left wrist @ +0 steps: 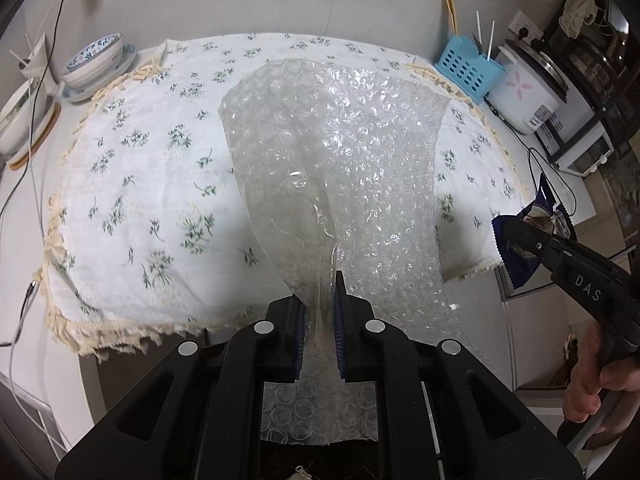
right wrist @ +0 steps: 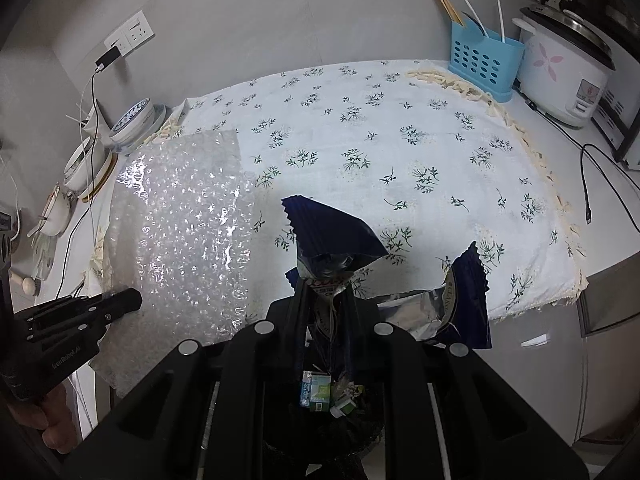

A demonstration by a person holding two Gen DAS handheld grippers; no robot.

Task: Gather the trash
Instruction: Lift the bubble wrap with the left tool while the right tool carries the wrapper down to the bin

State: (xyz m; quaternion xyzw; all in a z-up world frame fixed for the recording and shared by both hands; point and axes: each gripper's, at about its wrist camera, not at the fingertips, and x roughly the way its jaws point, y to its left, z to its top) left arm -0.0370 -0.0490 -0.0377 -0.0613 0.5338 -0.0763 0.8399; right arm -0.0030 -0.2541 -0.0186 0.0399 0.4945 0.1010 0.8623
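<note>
In the left wrist view my left gripper (left wrist: 320,294) is shut on the lower edge of a clear bubble wrap sheet (left wrist: 340,152), which hangs in front of the table. At the right edge of that view my right gripper (left wrist: 508,232) is shut on a dark blue snack wrapper (left wrist: 540,204). The right wrist view shows the right gripper (right wrist: 324,290) pinching this crumpled wrapper (right wrist: 332,224), its silver inside showing. The bubble wrap (right wrist: 188,220) hangs at the left, with the left gripper (right wrist: 134,300) on its lower edge. Below the right gripper sits a dark bin (right wrist: 360,440) holding a small carton (right wrist: 316,394).
A white floral tablecloth (right wrist: 400,140) covers the table. At the back right stand a blue utensil caddy (right wrist: 484,64) and a rice cooker (right wrist: 568,68). Bowls (left wrist: 96,60) are stacked at the back left. Cables (right wrist: 600,184) lie along both sides. A hand (left wrist: 592,380) grips the right tool.
</note>
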